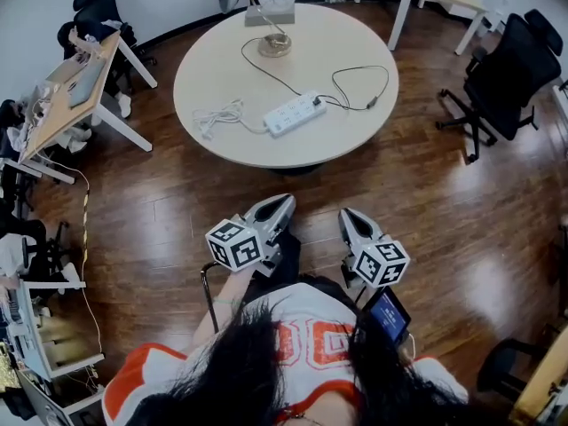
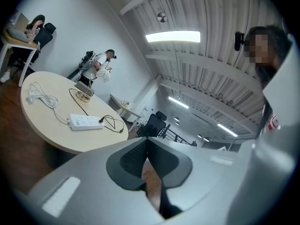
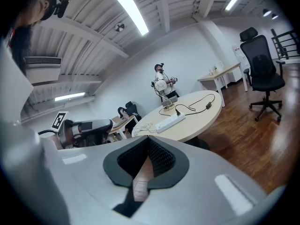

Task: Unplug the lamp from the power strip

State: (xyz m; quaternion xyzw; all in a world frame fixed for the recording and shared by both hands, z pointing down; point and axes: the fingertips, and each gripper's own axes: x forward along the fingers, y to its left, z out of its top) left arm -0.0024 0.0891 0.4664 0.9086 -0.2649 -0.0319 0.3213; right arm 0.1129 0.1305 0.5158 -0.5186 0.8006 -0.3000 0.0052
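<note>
Nothing of the task had been done yet. The left tongs [image 1: 282, 204] and the right tongs [image 1: 351, 216] were held side by side close to the person's body, above the wooden floor. Both pointed toward the round worktop [image 1: 346, 47] and were well short of its near edge. Each pair was closed, pads meeting at the tips, with nothing between them; in each gripper view only floor showed through the slit behind the pads.

The power strip [image 1: 295, 114] lay ahead of both tongs on the near half of the worktop, roughly in line with the gap between them. Its own white cable [image 1: 217, 114] lay bunched off to their left. The lamp [image 1: 274, 7] stood beyond the strip at the far edge. Its black cord [image 1: 266, 71] ran down toward the strip, appeared to loop out to the right, and ended in a plug [image 1: 317, 101] seated in the strip.

By my reading, everything remained: closing the distance, opening a pair of tongs, probably steadying the strip with one pair, then gripping the plug and pulling it free.
</note>
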